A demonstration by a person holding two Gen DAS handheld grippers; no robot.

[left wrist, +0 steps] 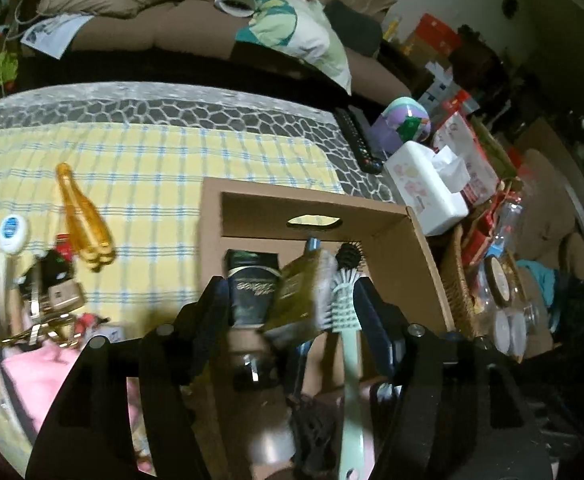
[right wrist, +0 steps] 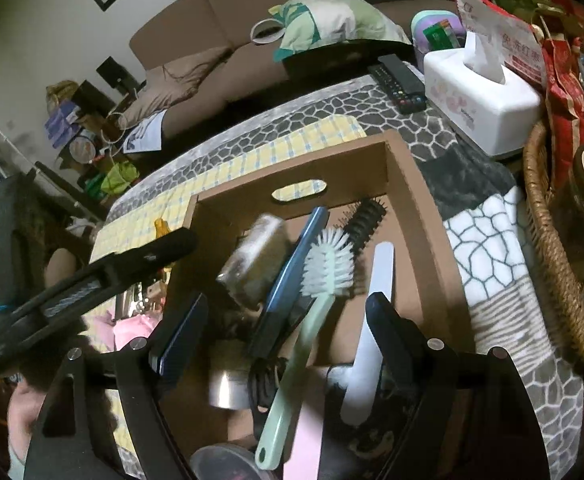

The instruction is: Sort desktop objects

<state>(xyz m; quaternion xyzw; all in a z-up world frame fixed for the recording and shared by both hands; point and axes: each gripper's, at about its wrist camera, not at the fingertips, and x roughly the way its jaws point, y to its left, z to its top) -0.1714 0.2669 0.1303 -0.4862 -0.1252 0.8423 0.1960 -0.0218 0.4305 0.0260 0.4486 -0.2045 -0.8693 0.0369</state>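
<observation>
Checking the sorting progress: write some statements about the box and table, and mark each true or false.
1. The mint-green plastic scrub brush lies inside the brown cardboard box. True.
2. The white tissue box sits inside the cardboard box. False: it stands on the table beyond it.
3. The amber translucent plastic clip lies on the yellow checked cloth. True.
4. The right gripper is clamped on the brush. False: its jaws stand open above the box.
5. The black remote control is in the wicker basket. False: it lies on the table.

In the cardboard box (right wrist: 408, 184): 1 green scrub brush (right wrist: 324, 264), 1 black hairbrush (right wrist: 366, 220), 1 blue comb (right wrist: 292, 268), 1 nail file (right wrist: 380, 268). Beside the box: 1 tissue box (right wrist: 480, 108), 2 remotes (right wrist: 400, 80).
</observation>
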